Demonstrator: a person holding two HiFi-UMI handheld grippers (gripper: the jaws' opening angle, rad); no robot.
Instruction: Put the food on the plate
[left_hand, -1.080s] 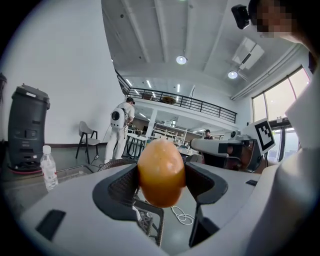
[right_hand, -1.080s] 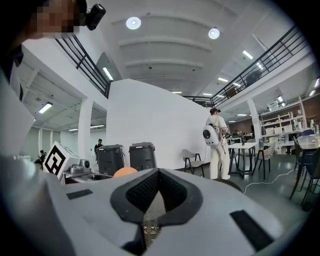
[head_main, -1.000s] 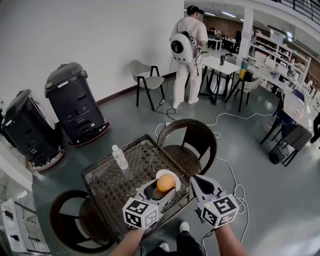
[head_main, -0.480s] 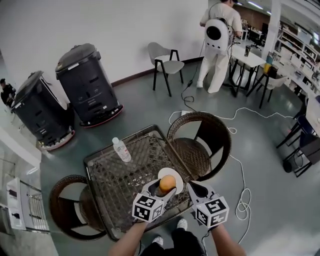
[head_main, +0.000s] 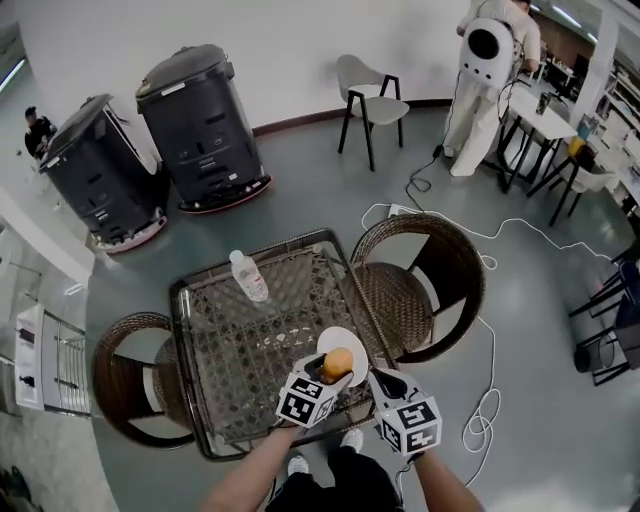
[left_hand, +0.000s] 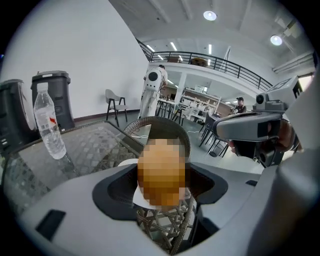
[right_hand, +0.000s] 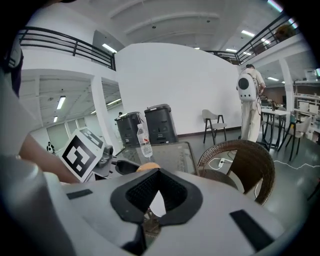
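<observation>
A round orange piece of food (head_main: 338, 362) sits between the jaws of my left gripper (head_main: 336, 368), which is shut on it. It hangs over the small white plate (head_main: 354, 344) at the near right edge of the wicker table (head_main: 225, 345); whether it touches the plate I cannot tell. In the left gripper view the food (left_hand: 161, 172) fills the gap, with the plate (left_hand: 126, 163) behind it. My right gripper (head_main: 381, 379) is just right of the plate, shut and empty. Its own view shows the plate (right_hand: 156, 206) through the jaw gap and the food (right_hand: 148, 167) beyond.
A clear water bottle (head_main: 250, 277) stands at the table's far side. Brown wicker chairs (head_main: 425, 290) flank the table right and left. Two dark bins (head_main: 205, 125) stand by the wall. A person in white (head_main: 490, 60) stands far back; a cable (head_main: 480, 330) runs over the floor.
The head view has risen and swung, so the table looks smaller and lower in frame. The left gripper still holds the food over the plate; the right stays beside it.
</observation>
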